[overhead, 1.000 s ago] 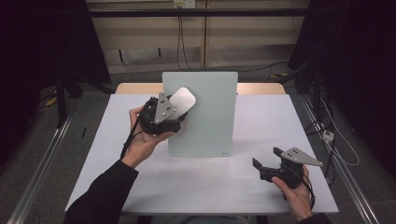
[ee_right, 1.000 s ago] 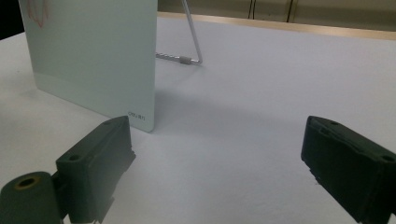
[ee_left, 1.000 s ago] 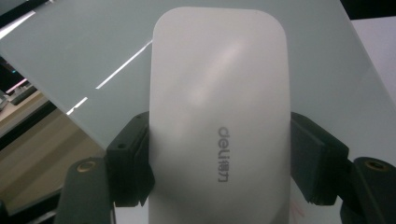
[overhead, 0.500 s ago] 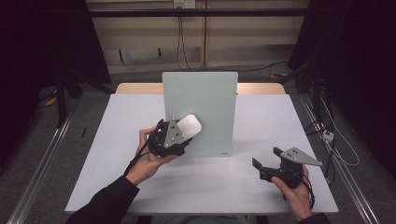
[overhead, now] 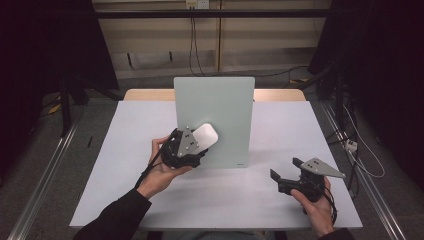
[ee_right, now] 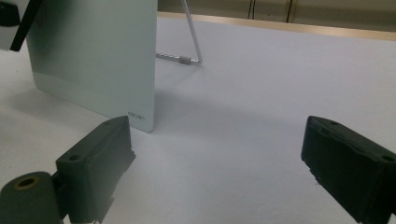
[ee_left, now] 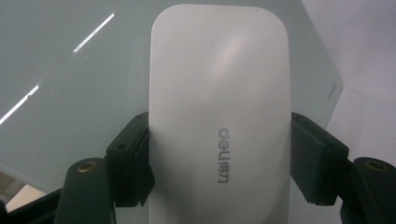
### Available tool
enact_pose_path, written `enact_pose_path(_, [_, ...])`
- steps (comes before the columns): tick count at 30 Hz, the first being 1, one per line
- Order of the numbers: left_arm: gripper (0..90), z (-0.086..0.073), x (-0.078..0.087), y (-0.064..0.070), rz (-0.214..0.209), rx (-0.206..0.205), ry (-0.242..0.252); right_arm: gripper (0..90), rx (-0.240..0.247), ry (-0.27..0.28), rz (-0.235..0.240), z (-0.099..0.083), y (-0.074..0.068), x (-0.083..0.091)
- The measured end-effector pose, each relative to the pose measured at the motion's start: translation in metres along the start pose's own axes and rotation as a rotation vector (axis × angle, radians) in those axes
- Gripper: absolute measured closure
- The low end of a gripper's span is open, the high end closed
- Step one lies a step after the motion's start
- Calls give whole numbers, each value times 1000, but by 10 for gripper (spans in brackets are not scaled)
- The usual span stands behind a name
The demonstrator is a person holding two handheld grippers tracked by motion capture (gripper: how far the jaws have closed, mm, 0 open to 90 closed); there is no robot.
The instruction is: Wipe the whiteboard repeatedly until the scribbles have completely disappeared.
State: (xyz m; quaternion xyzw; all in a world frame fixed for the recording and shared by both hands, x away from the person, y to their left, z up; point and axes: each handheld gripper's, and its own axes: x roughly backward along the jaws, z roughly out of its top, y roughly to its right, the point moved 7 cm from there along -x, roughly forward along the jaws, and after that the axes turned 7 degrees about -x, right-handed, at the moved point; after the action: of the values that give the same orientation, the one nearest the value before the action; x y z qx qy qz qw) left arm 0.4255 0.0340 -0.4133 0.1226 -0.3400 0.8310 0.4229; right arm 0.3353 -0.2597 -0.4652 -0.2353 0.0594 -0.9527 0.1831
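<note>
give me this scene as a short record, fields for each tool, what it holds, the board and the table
left tool: shut on the white eraser, gripped by its long sides, held against the board
right tool: open, holding nothing, low over the table's right front
board: pale green, upright on a wire stand
table: white top

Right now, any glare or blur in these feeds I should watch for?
Left gripper view: bright streaks of glare on the board, and the white eraser looks soft this close. Right gripper view: jaws blurred, board casts a soft shadow on the table. High view: dark surroundings, table evenly lit.
</note>
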Motion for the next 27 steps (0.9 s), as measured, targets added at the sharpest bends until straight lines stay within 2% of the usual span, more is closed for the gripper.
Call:
enact_pose_path(6, [312, 12, 5, -16, 34, 24, 31, 86, -1, 0, 1, 0, 0, 0])
enact_pose_path(9, [312, 12, 5, -16, 40, 11, 28, 86, 0, 1, 1, 0, 0, 1])
enact_pose_path(11, [312, 10, 4, -13, 39, -4, 18, 86, 0, 1, 0, 0, 0, 1])
enact_pose_path(16, [312, 2, 1, -4, 16, 1, 10, 86, 2, 0, 0, 0, 0, 0])
enact_pose_path(20, [312, -7, -1, 7, -5, -10, -8, 86, 3, -1, 1, 0, -1, 0])
enact_pose_path(27, [312, -25, -7, 27, -59, -28, -54, 86, 4, -1, 0, 0, -1, 0])
